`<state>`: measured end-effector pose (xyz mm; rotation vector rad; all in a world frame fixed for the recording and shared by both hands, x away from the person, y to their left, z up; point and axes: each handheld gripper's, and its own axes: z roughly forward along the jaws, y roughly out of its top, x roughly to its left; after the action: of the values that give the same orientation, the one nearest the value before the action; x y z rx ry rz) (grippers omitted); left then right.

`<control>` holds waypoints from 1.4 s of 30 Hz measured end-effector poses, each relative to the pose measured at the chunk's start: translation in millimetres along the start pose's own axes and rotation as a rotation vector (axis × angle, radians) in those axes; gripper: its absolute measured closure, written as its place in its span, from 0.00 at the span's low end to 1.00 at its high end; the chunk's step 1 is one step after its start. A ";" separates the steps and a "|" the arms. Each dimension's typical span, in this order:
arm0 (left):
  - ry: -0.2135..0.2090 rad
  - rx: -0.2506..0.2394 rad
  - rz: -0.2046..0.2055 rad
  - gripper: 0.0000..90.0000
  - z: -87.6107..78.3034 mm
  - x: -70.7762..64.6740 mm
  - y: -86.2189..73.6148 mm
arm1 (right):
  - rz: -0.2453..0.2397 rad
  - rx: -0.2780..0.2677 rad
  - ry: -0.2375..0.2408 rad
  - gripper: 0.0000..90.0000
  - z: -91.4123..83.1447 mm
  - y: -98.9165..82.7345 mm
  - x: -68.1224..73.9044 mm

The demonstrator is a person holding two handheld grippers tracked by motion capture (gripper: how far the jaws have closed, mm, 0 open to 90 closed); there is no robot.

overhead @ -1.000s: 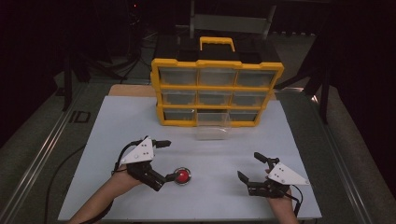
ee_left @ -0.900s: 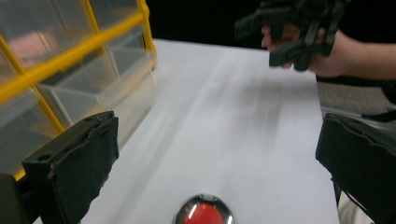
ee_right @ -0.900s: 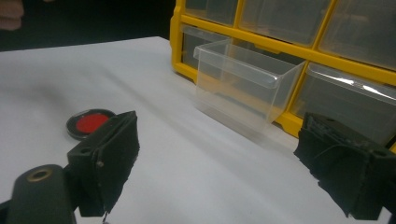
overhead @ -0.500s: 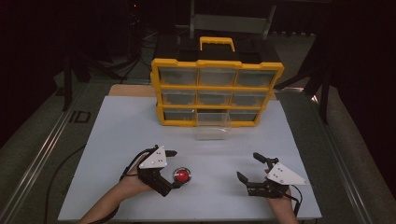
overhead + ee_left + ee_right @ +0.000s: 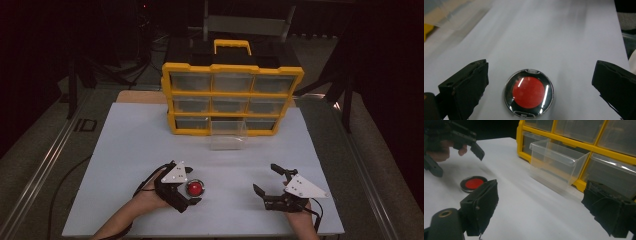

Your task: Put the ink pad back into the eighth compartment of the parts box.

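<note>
Now | left tongs (image 5: 189, 191) wide open astride red disc (image 5: 195, 188) | right tongs (image 5: 272, 184) open, empty | drawer (image 5: 228, 135) well apart

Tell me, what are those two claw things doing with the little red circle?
A person holds a claw in each hand. The left gripper hangs open right over the round red-centred disc lying flat on the white table, its jaws on either side but not touching it. The right gripper waits open, off to the side. One clear drawer of the yellow organiser is pulled out.
</note>
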<state>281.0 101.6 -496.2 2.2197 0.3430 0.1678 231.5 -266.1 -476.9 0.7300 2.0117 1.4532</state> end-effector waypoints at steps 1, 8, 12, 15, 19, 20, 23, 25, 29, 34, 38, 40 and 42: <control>-0.001 0.011 0.002 0.02 1.7 0.1 -0.4 | 0.000 -0.002 0.000 0.14 -0.1 0.1 0.0; 0.013 0.055 -0.009 0.03 10.0 2.0 -3.4 | -0.001 0.000 0.002 0.14 0.0 0.1 0.2; 0.019 0.078 -0.015 0.04 13.3 4.3 -5.4 | -0.002 0.001 0.002 0.14 -0.1 0.1 0.1; 0.027 0.099 -0.024 0.04 16.1 4.1 -6.0 | -0.003 0.000 0.001 0.14 -0.4 0.2 0.3; 0.026 0.128 -0.031 0.06 20.6 3.8 -6.7 | -0.003 0.001 0.000 0.14 -0.5 0.1 0.0; 0.032 0.138 -0.031 0.07 22.1 4.2 -7.0 | -0.002 0.001 0.000 0.14 -0.4 0.0 0.1; 0.034 0.159 -0.040 0.10 25.9 5.8 -8.7 | -0.006 0.004 0.000 0.14 -0.3 0.1 0.3; 0.042 0.157 -0.040 0.12 26.4 7.1 -9.9 | -0.006 0.003 0.000 0.14 -0.5 0.2 0.4; 0.047 0.158 -0.042 0.17 27.5 8.7 -11.2 | -0.008 0.002 -0.005 0.14 -1.3 0.1 0.2; 0.039 0.173 -0.040 0.17 28.9 8.7 -11.7 | -0.010 0.000 -0.007 0.14 -1.3 0.5 0.4; 0.035 0.177 -0.033 0.20 28.9 8.5 -11.2 | -0.009 0.003 -0.006 0.14 -0.8 0.3 0.5; 0.032 0.177 -0.036 0.21 28.9 8.9 -11.2 | -0.010 -0.001 -0.006 0.14 -1.1 0.6 0.7; 0.033 0.187 -0.039 0.22 29.3 9.1 -9.9 | -0.010 -0.004 -0.007 0.14 -1.7 1.0 0.8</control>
<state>294.7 88.3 -522.1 2.3949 0.4353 0.1572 229.9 -266.4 -475.6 0.7210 2.0045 1.4467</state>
